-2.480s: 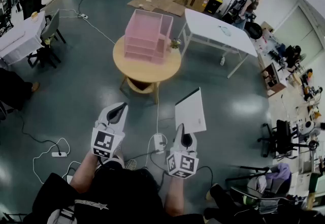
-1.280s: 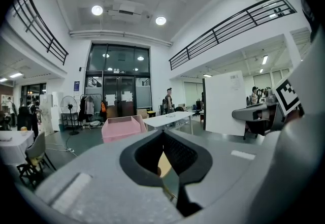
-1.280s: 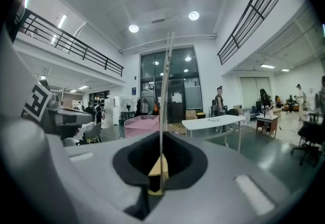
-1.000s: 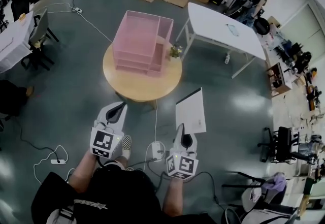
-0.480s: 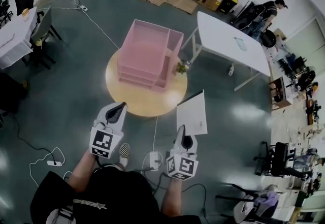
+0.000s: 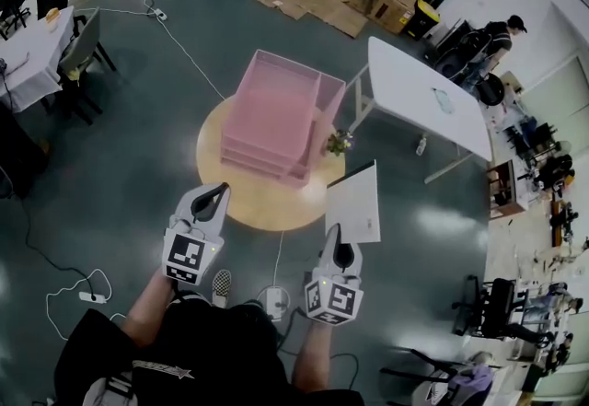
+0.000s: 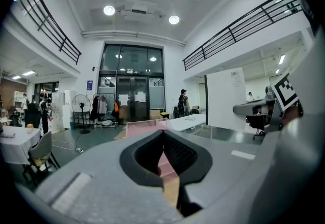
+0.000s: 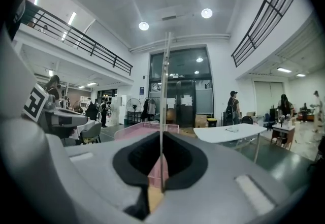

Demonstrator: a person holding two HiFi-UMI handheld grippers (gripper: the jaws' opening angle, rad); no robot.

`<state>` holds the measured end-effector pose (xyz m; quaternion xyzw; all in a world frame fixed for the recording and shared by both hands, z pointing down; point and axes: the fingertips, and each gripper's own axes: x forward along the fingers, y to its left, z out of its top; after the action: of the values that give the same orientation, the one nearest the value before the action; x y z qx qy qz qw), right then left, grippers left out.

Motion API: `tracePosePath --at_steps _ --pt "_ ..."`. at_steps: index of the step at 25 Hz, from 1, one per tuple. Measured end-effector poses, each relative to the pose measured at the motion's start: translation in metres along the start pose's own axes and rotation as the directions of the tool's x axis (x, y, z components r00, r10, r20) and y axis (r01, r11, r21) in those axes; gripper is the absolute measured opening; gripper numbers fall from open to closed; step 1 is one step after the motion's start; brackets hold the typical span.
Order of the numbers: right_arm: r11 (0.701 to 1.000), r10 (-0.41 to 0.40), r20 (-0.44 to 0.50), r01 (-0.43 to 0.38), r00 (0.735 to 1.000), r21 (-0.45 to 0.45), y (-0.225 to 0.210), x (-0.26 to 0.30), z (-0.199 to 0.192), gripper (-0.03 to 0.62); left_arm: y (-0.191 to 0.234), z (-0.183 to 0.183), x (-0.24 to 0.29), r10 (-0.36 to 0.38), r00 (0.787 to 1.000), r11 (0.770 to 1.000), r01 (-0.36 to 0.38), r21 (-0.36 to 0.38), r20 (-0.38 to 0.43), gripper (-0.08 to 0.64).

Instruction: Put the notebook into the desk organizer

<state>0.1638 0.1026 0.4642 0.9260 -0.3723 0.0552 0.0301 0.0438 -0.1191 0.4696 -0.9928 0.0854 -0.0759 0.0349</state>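
Note:
The pink desk organizer [image 6: 276, 119] stands on a round wooden table [image 6: 267, 206] ahead of me. My right gripper [image 6: 337, 234] is shut on the white notebook [image 6: 354, 202], which it holds upright by its lower edge, short of the table's right rim. In the right gripper view the notebook [image 8: 165, 91] is a thin vertical line between the right gripper's [image 8: 161, 134] pads, with the organizer [image 8: 144, 129] behind. My left gripper [image 6: 219, 188] is shut with nothing in it, near the table's front-left edge. In the left gripper view, the left gripper [image 7: 163, 132] points at the organizer [image 7: 147, 127].
A small plant [image 6: 337, 142] sits on the round table beside the organizer. A white rectangular table [image 6: 423, 91] stands at the right. A power strip and cables [image 6: 272, 301] lie on the floor near my feet. A chair [image 6: 83, 50] is at the left, a person [image 6: 497, 36] far right.
Both grippers have moved forward towards the round table, which now lies closer to them in the head view. The notebook stays clamped in the right gripper.

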Motion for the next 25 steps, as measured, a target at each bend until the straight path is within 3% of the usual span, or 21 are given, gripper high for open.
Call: tracePosePath --at_steps 17,25 --pt "0.987 0.123 0.059 -0.116 0.991 -0.107 0.018 0.076 0.043 0.014 0.044 0.008 0.01 0.125 0.992 0.992 -0.125 -0.016 0.003 0.009" --pt "0.95 0.269 0.053 -0.255 0.962 -0.183 0.02 0.155 0.061 0.014 0.063 0.007 0.045 0.249 0.968 0.967 -0.25 -0.043 -0.027 0.009"
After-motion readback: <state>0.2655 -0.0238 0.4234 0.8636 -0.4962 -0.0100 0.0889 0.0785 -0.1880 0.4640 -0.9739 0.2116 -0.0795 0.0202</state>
